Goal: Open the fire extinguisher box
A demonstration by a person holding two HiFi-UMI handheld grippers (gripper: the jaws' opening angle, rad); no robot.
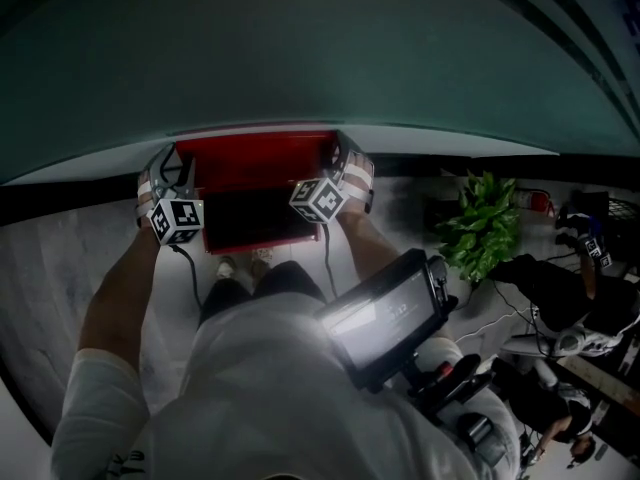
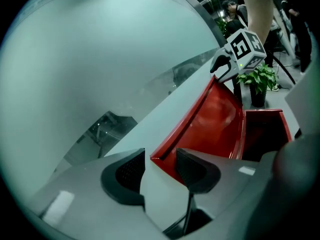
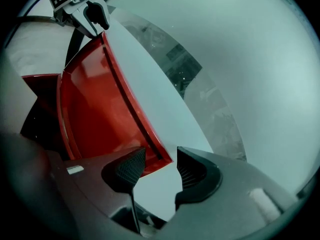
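Red metal fire extinguisher box (image 1: 258, 244) on floor against far pale wall (image 1: 300, 48), red lid (image 1: 260, 158) raised upright, left gripper (image 2: 160, 158) and right gripper (image 3: 161, 158) jaws apart, each loosely straddling a top lid corner.

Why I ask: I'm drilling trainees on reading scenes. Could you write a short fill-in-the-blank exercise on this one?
1. The raised lid of the fire extinguisher box is coloured ____.
2. The left gripper and the right gripper each have one ____ of that lid between open jaws.
3. In the head view, the potted plant stands on the person's ____ side.

Missing words: red; corner; right.
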